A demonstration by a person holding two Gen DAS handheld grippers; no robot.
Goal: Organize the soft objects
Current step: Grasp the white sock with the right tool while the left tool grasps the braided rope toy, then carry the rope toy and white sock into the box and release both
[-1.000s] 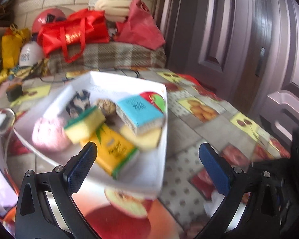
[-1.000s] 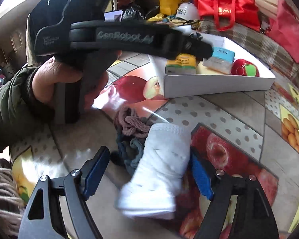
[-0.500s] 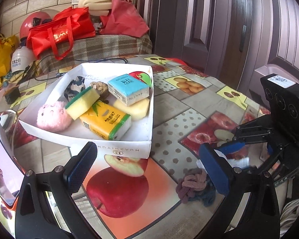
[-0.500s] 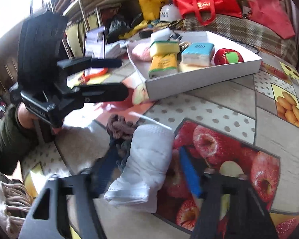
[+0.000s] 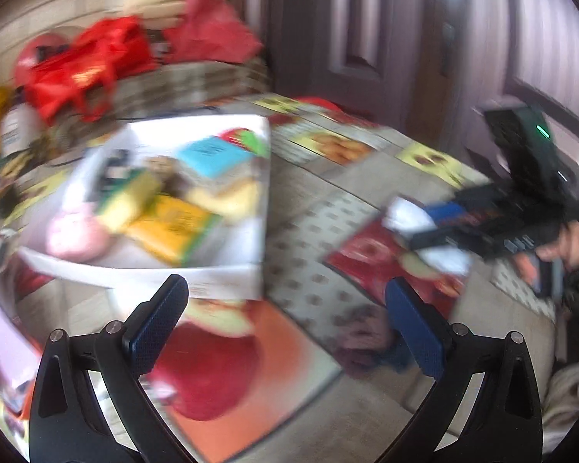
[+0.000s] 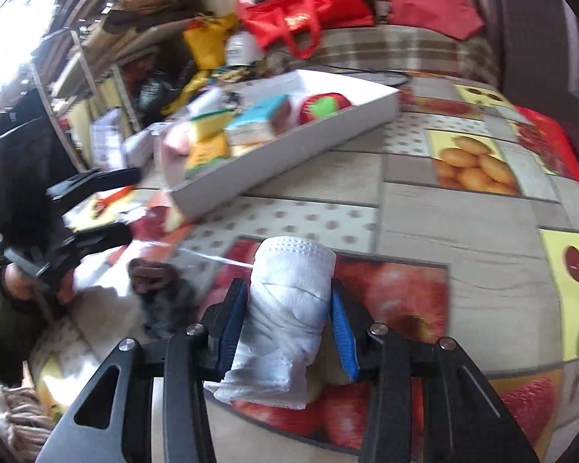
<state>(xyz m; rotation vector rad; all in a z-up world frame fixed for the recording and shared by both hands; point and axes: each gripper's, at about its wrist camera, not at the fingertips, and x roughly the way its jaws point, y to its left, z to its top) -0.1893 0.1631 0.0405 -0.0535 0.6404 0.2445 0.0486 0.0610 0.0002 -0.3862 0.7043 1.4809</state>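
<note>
White rolled cloth (image 6: 289, 308), soft and creased like a bandage roll, sits squeezed between the blue-padded jaws of the right gripper (image 6: 288, 318), its near end hanging loose below the pads. Under it lies the fruit-printed oilcloth of the worktop (image 6: 463, 208). Just left of the roll rests a bundle of brown and dark knitted fabric (image 6: 160, 289). Beyond the roll stands a shallow white cardboard box (image 6: 289, 154) holding a yellow tissue pack (image 6: 206, 146), a blue tissue pack (image 6: 258, 119), a pink fuzzy toy (image 5: 75, 231) and a red-and-green ball (image 6: 324, 106). Further left of the roll, the left gripper (image 5: 285, 332) has its jaws wide apart with nothing between them, pointing at the near wall of the box.
</note>
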